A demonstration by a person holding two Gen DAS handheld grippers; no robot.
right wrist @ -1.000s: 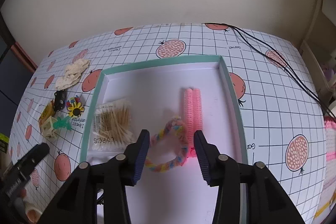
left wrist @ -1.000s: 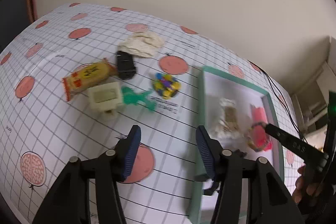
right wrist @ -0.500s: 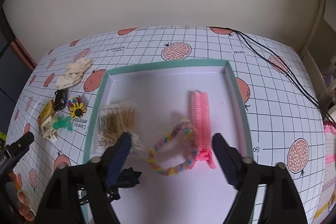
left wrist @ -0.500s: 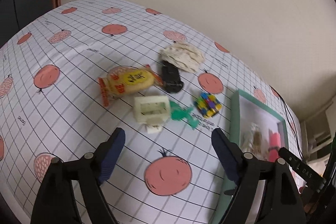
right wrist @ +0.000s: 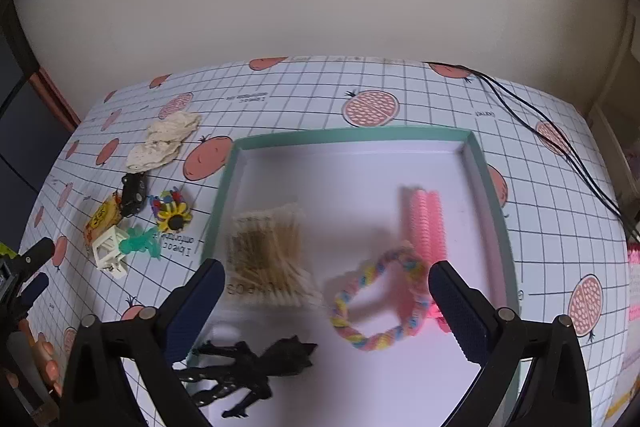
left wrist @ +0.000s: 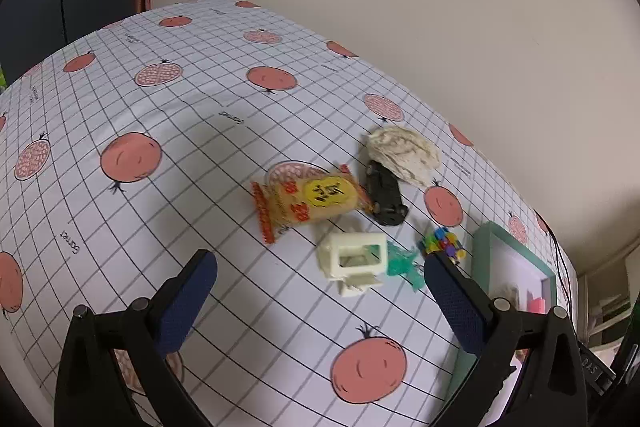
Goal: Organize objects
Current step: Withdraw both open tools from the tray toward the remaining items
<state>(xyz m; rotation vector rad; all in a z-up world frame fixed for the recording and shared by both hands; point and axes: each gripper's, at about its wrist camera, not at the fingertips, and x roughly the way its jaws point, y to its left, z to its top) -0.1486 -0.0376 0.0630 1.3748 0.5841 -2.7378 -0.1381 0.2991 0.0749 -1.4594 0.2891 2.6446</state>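
Right wrist view gives me the bench [right wrist: 420,95] first, covered in a white grid cloth printed with red fruit, with black cables [right wrist: 560,131] trailing off its far right corner. On it sits the green-rimmed tray [right wrist: 352,137] with a white floor. Inside the tray I see a pack of cotton swabs [right wrist: 266,259] on the left, a pink comb-like clip [right wrist: 428,223] on the right, a braided pastel ring [right wrist: 380,301] touching the clip's near end, and a black spiky toy [right wrist: 256,367] lying at the near-left corner, partly across the rim. My right tongs [right wrist: 324,303] hang over the tray with the jaws spread wide and nothing between them.

Left of the tray, on the cloth, the unsorted things lie in a loose cluster. From the left wrist view I make out the snack packet [left wrist: 308,201], orange with a yellow label, and the crumpled beige cloth [left wrist: 402,153] farthest back, touching the black toy car [left wrist: 384,193]. Nearer sits a cream plastic frame piece [left wrist: 356,259], with a small green figure [left wrist: 402,265] just beside it, and a small multicoloured flower piece [left wrist: 442,243] close to the tray's rim. My left tongs [left wrist: 320,301] hover over the cloth in front of that cluster, jaws wide apart and empty.
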